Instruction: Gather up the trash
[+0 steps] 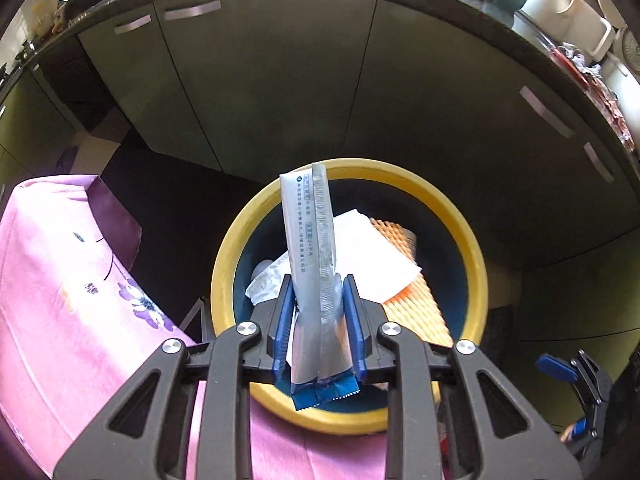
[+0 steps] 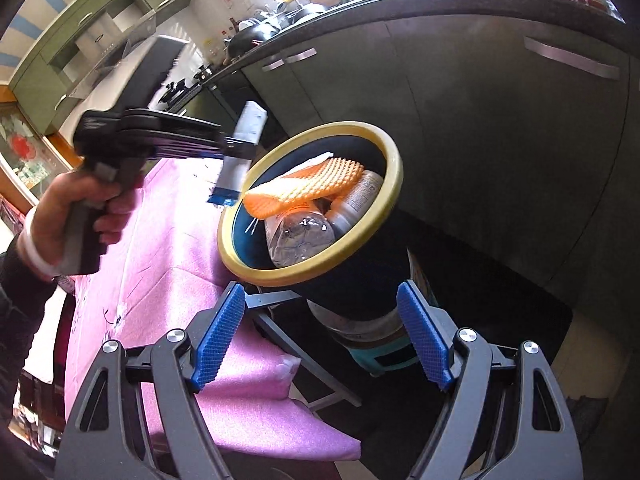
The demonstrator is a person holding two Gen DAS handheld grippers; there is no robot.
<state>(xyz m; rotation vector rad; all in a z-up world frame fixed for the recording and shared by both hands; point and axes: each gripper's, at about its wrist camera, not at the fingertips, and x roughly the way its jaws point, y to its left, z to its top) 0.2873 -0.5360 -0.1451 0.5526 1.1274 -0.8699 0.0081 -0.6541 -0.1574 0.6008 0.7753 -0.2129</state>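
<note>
Silver wrapper [image 1: 310,264] clamped upright in left gripper [image 1: 318,312], directly over the yellow-rimmed bin [image 1: 474,264]. Bin holds orange mesh [image 1: 416,300] at 3 o'clock, white paper [image 1: 372,256] centre. Right gripper [image 2: 324,340] jaws apart, nothing between, pink-clothed desk [image 1: 60,280] at 9 o'clock.

Black hand-held gripper [image 2: 320,344] frames, blue ribbed pads [image 2: 218,344], silver screws, dark sleeve [image 2: 16,304], white bangle [image 2: 34,248].
</note>
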